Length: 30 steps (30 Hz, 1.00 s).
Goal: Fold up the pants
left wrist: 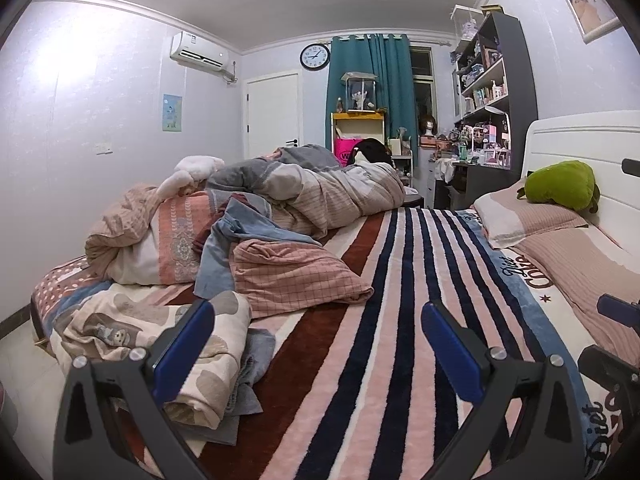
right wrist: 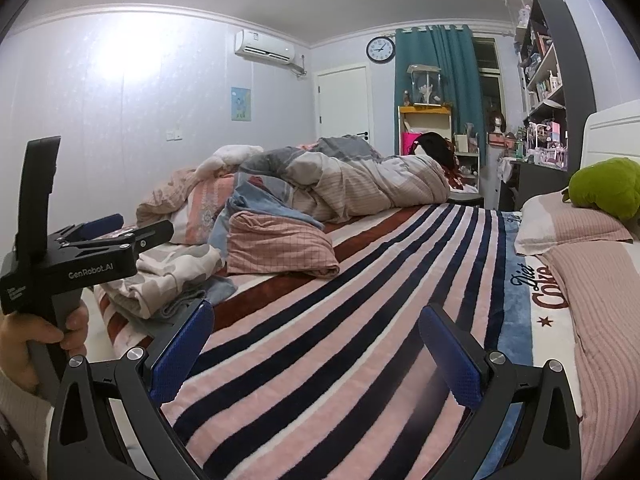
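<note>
A pile of folded clothes, cream with grey-brown patches (left wrist: 160, 332), lies at the left edge of the bed on a grey garment (left wrist: 252, 364); it also shows in the right wrist view (right wrist: 172, 276). I cannot tell which piece is the pants. My left gripper (left wrist: 318, 344) is open and empty, its left finger over the pile, its right over the striped blanket (left wrist: 380, 320). My right gripper (right wrist: 316, 344) is open and empty above the striped blanket (right wrist: 360, 300). The left gripper (right wrist: 120, 228) shows at the left of the right wrist view, held by a hand.
A heap of crumpled bedding and a pink checked pillow (left wrist: 292, 272) fills the bed's far left. Pillows (left wrist: 532, 220) and a green plush toy (left wrist: 560, 184) lie at the headboard on the right. A desk and shelves (left wrist: 492, 92) stand beyond the bed.
</note>
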Tool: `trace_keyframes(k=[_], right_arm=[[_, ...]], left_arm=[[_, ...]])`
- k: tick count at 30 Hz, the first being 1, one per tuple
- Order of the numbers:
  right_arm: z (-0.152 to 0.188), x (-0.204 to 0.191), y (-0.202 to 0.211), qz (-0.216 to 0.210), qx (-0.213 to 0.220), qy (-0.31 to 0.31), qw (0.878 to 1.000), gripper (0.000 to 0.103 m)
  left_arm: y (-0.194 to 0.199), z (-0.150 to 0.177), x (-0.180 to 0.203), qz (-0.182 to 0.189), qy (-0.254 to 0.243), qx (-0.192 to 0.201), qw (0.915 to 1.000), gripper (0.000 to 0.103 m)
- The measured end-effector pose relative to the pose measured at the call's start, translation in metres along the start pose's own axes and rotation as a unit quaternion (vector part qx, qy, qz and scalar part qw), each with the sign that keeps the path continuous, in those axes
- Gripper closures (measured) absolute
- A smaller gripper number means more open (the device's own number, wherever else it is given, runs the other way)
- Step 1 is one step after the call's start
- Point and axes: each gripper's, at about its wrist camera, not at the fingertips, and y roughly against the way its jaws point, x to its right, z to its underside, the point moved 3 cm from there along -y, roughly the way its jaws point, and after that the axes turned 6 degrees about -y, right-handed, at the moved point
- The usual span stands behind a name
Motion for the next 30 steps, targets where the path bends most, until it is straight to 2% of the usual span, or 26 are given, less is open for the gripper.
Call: trace_keyframes(k=[30], right_arm=[[-0.0084,-0.0011,-0.0007,-0.004,0.005,-0.006,1.000,0.001]], left_arm=[[0.0004,-0.0001,-0.0055,-0.009,0.000,0.003,1.0000,0.001]])
